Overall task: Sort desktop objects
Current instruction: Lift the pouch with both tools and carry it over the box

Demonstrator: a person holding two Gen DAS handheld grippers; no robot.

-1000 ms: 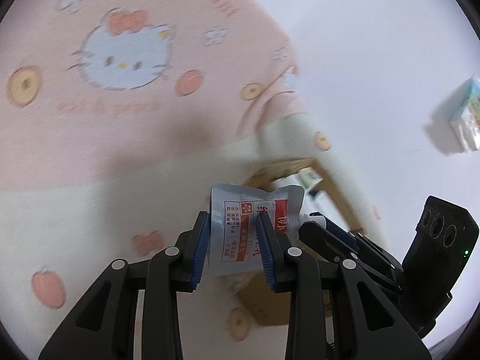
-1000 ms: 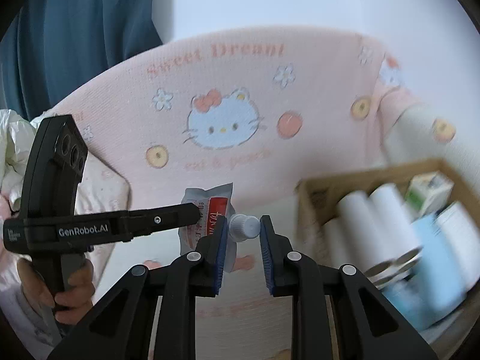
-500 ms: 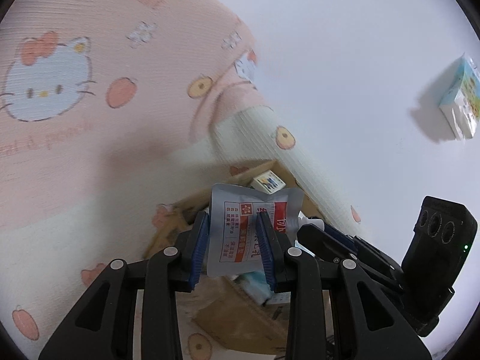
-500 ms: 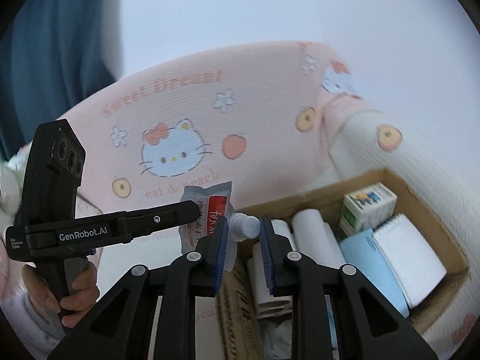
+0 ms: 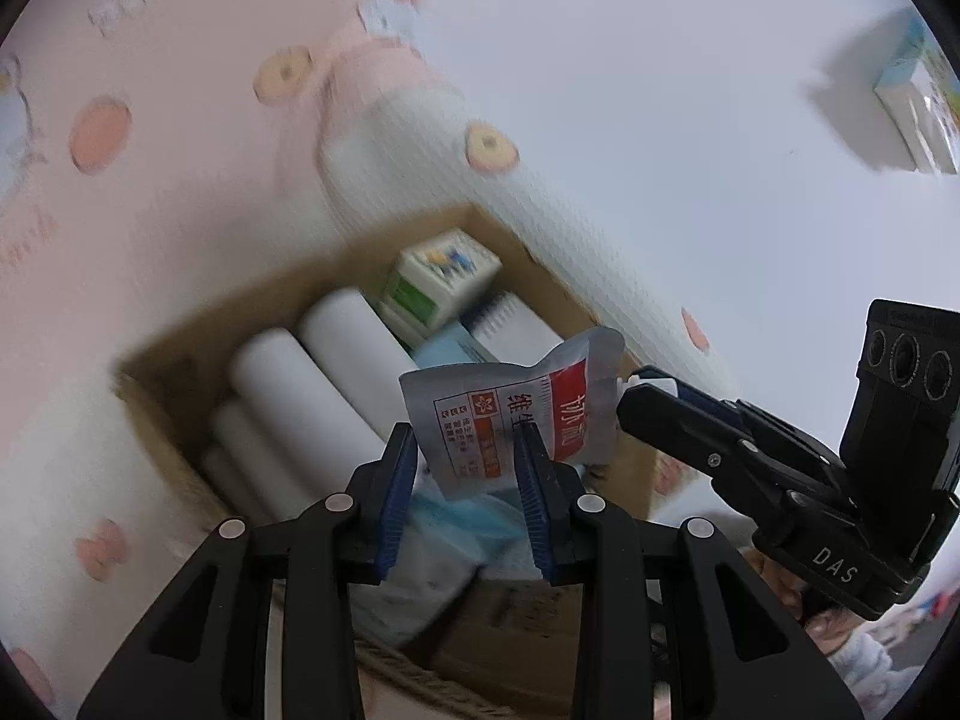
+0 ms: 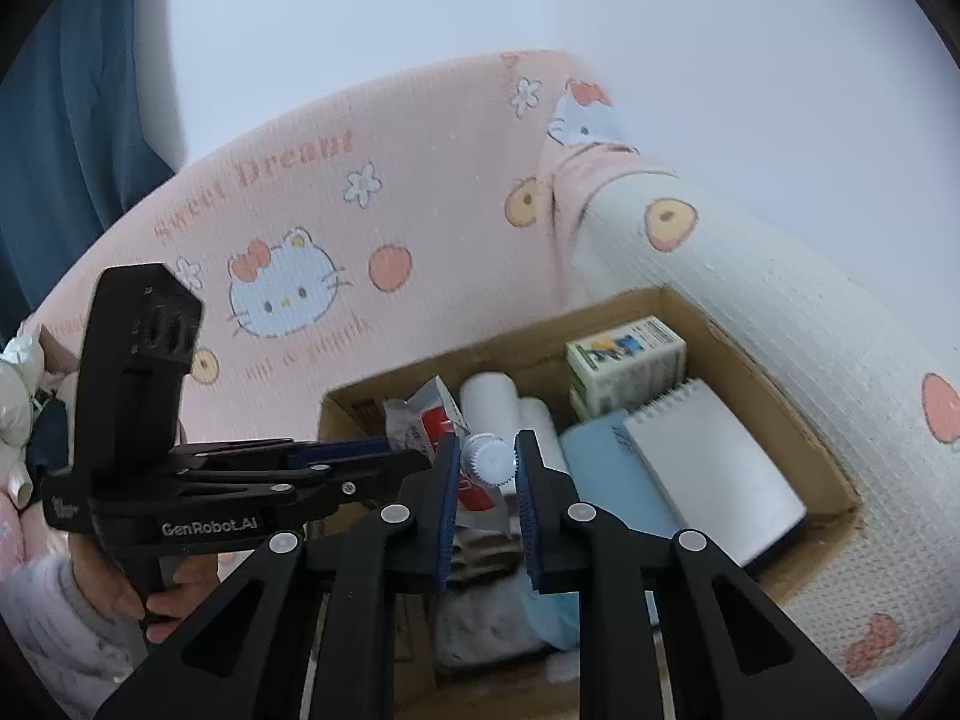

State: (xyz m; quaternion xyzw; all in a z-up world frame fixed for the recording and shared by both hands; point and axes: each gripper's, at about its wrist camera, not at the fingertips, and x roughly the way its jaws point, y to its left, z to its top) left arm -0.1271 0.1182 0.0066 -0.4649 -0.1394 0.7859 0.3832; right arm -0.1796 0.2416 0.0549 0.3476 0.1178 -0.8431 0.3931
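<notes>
Pink cartoon-cat blanket and a pale wall fill the background as we hold a spouted foil pouch above an open cardboard box. Our left gripper is clamped on the pouch's body. Our right gripper has the pouch's white screw cap between its blue pads, its jaws closing on it. Below, inside the box, white paper rolls lie along one wall, a small green-and-white carton sits in the far corner, and a spiral notebook rests on a blue book by the other wall.
</notes>
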